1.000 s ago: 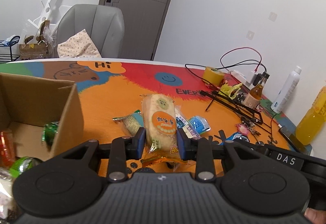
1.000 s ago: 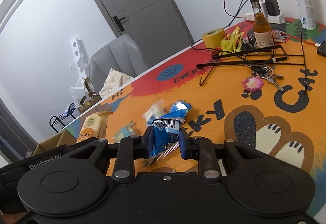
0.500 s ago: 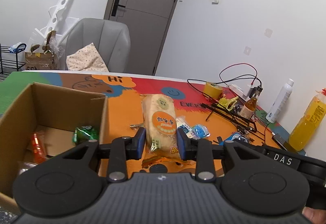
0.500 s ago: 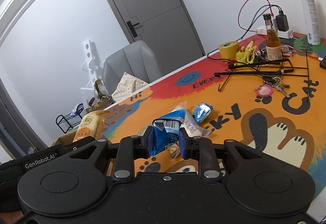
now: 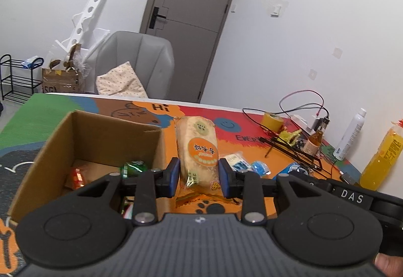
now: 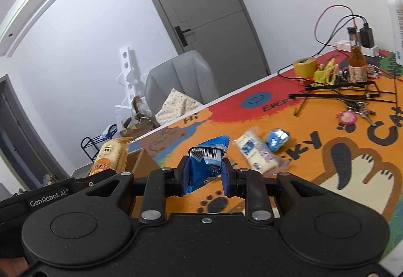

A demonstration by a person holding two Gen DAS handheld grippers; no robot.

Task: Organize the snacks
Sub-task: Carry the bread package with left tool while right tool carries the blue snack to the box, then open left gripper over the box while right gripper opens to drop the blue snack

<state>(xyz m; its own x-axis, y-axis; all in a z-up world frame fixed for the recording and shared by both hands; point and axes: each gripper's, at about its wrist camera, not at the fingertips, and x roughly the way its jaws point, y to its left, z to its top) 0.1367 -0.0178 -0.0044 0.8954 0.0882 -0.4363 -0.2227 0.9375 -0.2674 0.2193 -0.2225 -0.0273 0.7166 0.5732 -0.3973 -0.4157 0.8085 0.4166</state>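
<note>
Now | left claw [image 5: 199, 177] pinching rice cracker pack [image 5: 197, 151] | right claw [image 6: 204, 177] pinching blue packet [image 6: 206, 166]

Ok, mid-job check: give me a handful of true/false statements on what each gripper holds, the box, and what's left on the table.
1. The left gripper grips a rice cracker pack with an orange label. True.
2. The right gripper is empty, jaws wide open. False: its jaws are shut on a blue snack packet.
3. The cardboard box already holds snacks. True: a green-wrapped one and a red one lie inside.
4. The cracker pack already lies inside the box. False: it is held upright between the jaws, right of the box.
5. No snacks remain on the table. False: a white packet and a small blue one lie there.
</note>
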